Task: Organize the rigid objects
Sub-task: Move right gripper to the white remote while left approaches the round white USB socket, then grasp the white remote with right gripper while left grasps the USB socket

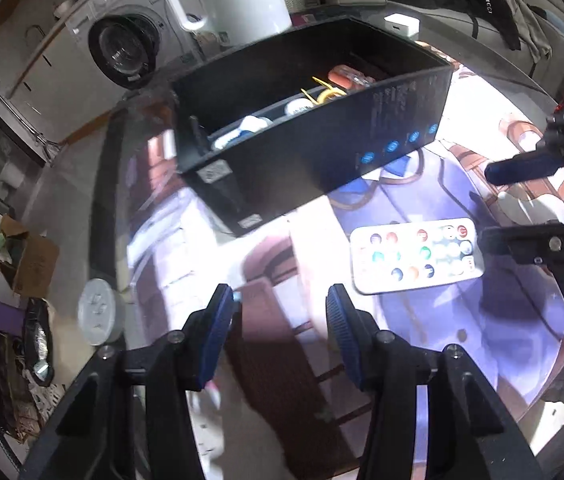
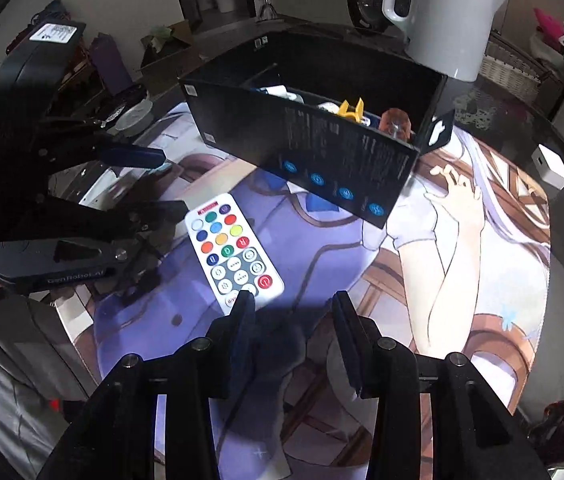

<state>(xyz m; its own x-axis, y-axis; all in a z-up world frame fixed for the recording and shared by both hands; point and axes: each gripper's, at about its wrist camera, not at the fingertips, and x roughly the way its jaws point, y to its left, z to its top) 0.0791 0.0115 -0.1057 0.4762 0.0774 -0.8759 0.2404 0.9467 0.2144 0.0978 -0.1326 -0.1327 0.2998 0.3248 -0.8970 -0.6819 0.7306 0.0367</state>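
Observation:
A white remote [image 2: 234, 248] with coloured buttons lies flat on the printed mat, in front of an open black box [image 2: 321, 152]. The box holds a yellow clip [image 2: 350, 110], an orange piece [image 2: 395, 122] and white items. My right gripper [image 2: 293, 312] is open just behind the remote's near end; its left fingertip overlaps that end in the right wrist view, and I cannot tell whether it touches. My left gripper [image 1: 282, 320] is open over bare mat, left of the remote [image 1: 415, 258]. Each gripper shows in the other's view: the right gripper [image 1: 493, 204] and the left gripper [image 2: 170, 182].
A white jug [image 2: 441, 12] stands behind the box [image 1: 321, 120]. A silver round cap [image 1: 100, 316] sits at the mat's left edge. A small white cube [image 2: 551, 166] rests at the far right. A washing machine [image 1: 122, 48] stands beyond the table.

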